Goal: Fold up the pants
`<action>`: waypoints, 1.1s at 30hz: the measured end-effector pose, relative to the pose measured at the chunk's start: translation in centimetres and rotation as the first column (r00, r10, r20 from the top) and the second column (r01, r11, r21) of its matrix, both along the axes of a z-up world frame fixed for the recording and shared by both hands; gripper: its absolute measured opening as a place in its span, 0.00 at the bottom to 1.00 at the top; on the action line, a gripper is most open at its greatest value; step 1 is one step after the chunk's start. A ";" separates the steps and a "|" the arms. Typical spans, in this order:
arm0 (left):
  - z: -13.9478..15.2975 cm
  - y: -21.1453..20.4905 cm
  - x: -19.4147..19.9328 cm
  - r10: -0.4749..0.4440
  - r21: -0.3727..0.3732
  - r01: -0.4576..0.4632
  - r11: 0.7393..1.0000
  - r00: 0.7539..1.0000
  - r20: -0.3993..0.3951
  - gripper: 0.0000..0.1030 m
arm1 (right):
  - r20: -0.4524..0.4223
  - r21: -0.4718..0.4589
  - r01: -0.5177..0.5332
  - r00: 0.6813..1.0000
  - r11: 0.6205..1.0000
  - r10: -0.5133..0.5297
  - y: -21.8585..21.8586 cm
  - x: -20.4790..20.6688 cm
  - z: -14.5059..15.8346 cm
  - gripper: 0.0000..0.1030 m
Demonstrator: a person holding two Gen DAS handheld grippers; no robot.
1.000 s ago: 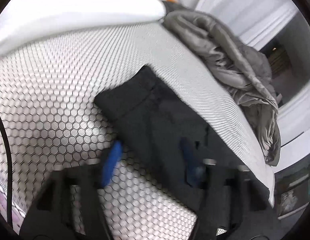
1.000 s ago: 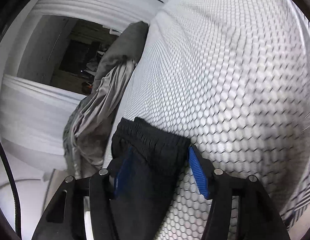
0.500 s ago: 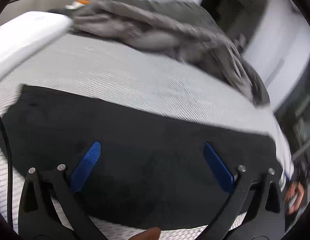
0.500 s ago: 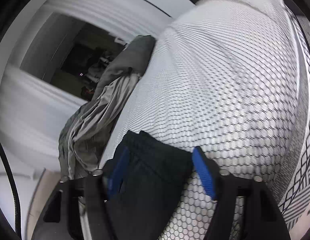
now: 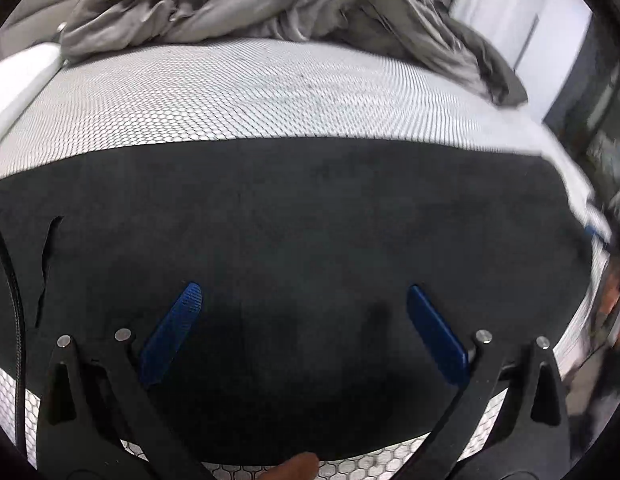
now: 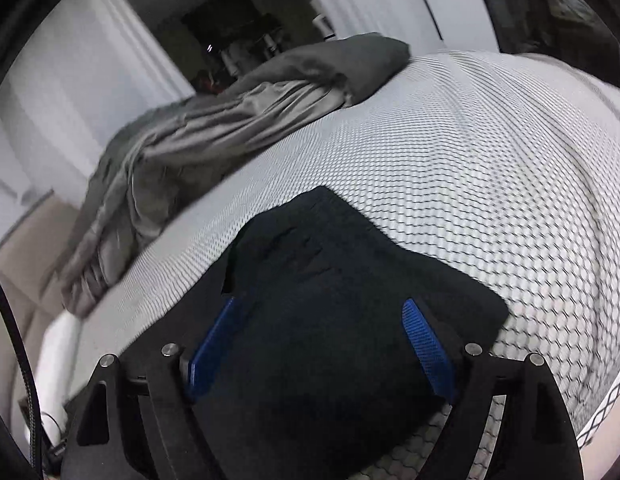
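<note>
The black pants (image 5: 310, 220) lie flat in a long band across a bed with a white honeycomb-patterned cover (image 5: 270, 96). My left gripper (image 5: 306, 296) is open, its blue pads spread wide just above the pants' near half, holding nothing. In the right wrist view one end of the pants (image 6: 329, 280) lies under my right gripper (image 6: 321, 308), which is open with its blue pads on either side above the cloth. The frames do not show whether the pads touch the fabric.
A crumpled grey blanket (image 5: 270, 4) is heaped along the bed's far side, also showing in the right wrist view (image 6: 230, 120). A white pillow (image 5: 18, 80) lies at the left. White curtains (image 6: 70, 80) and a dark opening (image 6: 238, 20) stand behind. A fingertip (image 5: 298, 470) shows at the bottom.
Both grippers have swung round over the pants. The left view now faces the pants broadside with jaws opened wider. The right gripper has moved so the pants' end lies beneath it.
</note>
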State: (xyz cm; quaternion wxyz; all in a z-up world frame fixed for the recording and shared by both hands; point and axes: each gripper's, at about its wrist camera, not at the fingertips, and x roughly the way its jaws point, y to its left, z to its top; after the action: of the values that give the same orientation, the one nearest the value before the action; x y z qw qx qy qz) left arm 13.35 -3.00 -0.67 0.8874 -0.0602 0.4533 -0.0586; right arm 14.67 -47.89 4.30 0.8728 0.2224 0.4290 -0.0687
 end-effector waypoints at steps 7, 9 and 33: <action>-1.4 -1.7 -0.7 -0.071 0.103 0.073 0.992 0.997 -0.018 0.99 | -0.105 -0.193 -0.170 0.983 0.966 0.152 2.5 7.9 0.1 0.87; -1.7 -1.6 -0.6 -0.069 0.107 0.071 0.992 0.997 -0.025 0.99 | -0.145 -0.220 -0.197 0.975 0.955 0.168 2.3 10.7 -0.6 0.87; -1.8 -1.6 0.0 -0.066 0.100 0.069 0.993 0.997 -0.028 0.99 | -0.341 -0.359 -0.264 0.930 0.895 0.137 1.1 15.9 -4.9 0.72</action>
State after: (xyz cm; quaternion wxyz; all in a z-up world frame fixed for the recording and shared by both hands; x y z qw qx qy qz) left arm 13.39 -4.65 -2.49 0.8811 -0.0009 0.4685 -0.0649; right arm 30.55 -46.75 -0.64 0.8245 -0.0196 0.5571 -0.0969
